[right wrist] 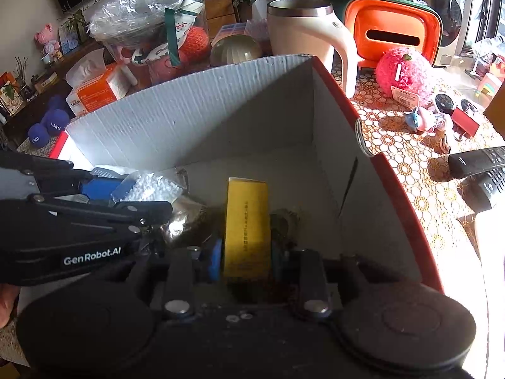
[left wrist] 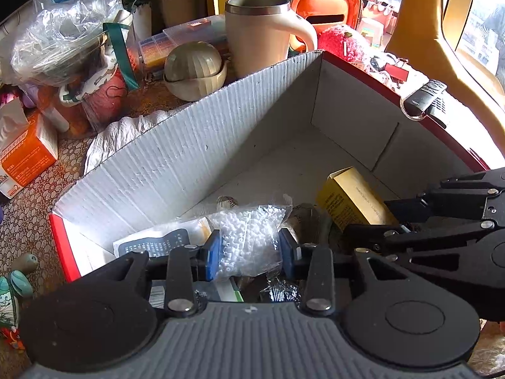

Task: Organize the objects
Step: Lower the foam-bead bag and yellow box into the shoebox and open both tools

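Observation:
A white corrugated box with a red outside stands on the patterned table, and both grippers reach down into it. My left gripper is shut on a clear bag of white beads, pinched between its blue pads just above packets and foil wrappers on the box floor. In the right wrist view the box fills the middle, and my right gripper is shut on an upright yellow carton. That carton shows at the right of the left wrist view. The bead bag lies to the carton's left.
Behind the box stand a cream mug, a ribbed bowl, an orange case and a full plastic bag. An orange tissue box is at the left. Right of the box lie a pink plush and remotes.

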The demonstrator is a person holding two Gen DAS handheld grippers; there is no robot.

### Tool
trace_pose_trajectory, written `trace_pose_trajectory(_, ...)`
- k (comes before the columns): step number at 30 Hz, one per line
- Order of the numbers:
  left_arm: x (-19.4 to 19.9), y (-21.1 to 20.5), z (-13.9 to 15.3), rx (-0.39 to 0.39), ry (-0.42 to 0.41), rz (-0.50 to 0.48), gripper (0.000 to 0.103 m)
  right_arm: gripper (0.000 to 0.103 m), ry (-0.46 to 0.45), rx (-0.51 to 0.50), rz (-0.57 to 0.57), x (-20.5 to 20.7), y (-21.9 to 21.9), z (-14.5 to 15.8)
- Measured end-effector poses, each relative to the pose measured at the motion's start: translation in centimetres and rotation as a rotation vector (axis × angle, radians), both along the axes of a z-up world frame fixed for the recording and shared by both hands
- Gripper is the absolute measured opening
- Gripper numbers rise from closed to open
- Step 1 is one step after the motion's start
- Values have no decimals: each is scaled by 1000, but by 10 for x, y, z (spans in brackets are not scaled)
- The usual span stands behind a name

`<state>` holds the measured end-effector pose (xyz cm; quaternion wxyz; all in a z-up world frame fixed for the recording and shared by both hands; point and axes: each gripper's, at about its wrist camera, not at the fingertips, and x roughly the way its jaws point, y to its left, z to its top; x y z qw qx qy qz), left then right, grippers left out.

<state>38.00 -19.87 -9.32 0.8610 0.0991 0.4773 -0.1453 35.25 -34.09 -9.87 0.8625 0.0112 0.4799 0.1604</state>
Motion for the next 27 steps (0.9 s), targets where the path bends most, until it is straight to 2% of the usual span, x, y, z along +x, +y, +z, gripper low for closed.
trace_pose_trajectory(2,-1,1,1,6,-4,5,39,30,3,2,4,-1,0,1)
trace_pose_trajectory(4,-3,2,2,5,-8,10,46,31,-1,-1,2,-3,1,3)
trace_pose_trajectory(6,-5,5,4,-2,-11,12,61,32,-5,-2,-2,-6,0,5)
trace_pose_trajectory(15,-28,15,22,-16,-57,11,62,36,-31,15,-6,-24,-2,21)
trace_pose_trajectory(27,-75,36,72,-72,-150,14,62,39,-97,50,10,-66,2,63)
